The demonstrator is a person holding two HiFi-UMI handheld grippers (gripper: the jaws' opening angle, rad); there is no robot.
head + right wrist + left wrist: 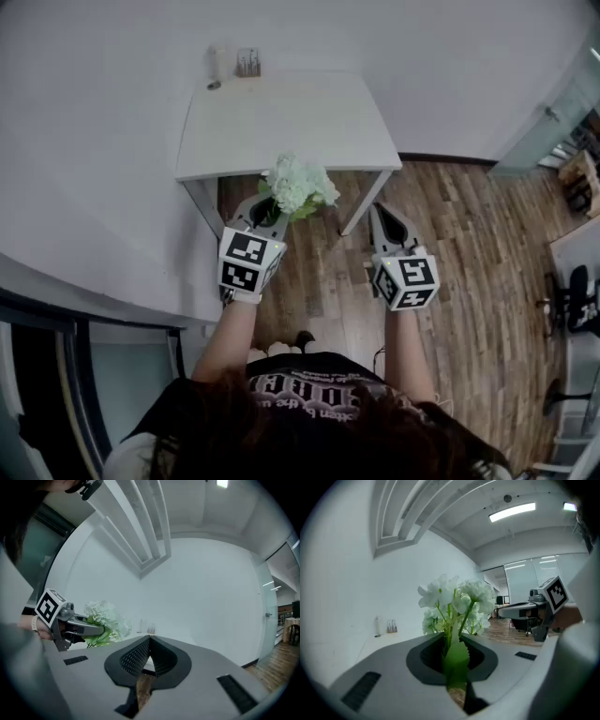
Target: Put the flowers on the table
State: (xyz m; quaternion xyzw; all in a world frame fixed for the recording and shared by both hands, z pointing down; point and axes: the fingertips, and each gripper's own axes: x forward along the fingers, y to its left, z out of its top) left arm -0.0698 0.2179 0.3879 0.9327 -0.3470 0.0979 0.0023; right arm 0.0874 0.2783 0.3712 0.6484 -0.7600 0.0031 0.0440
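Note:
A bunch of white flowers [300, 185] with green stems and leaves is clamped in my left gripper [265, 212], held in the air just in front of the near edge of the white table [309, 127]. In the left gripper view the flowers [457, 602] rise upright from between the jaws, which are shut on the stems. My right gripper [387, 225] hangs to the right over the wooden floor, its jaws closed tip to tip with nothing between them. In the right gripper view the flowers [105, 616] and the left gripper [91, 630] appear at the left.
A small bottle [214, 66] and a small holder [247, 62] stand at the table's far edge against the white wall. Wooden floor [469, 244] spreads to the right, with a glass door and office chairs [577, 300] at the far right.

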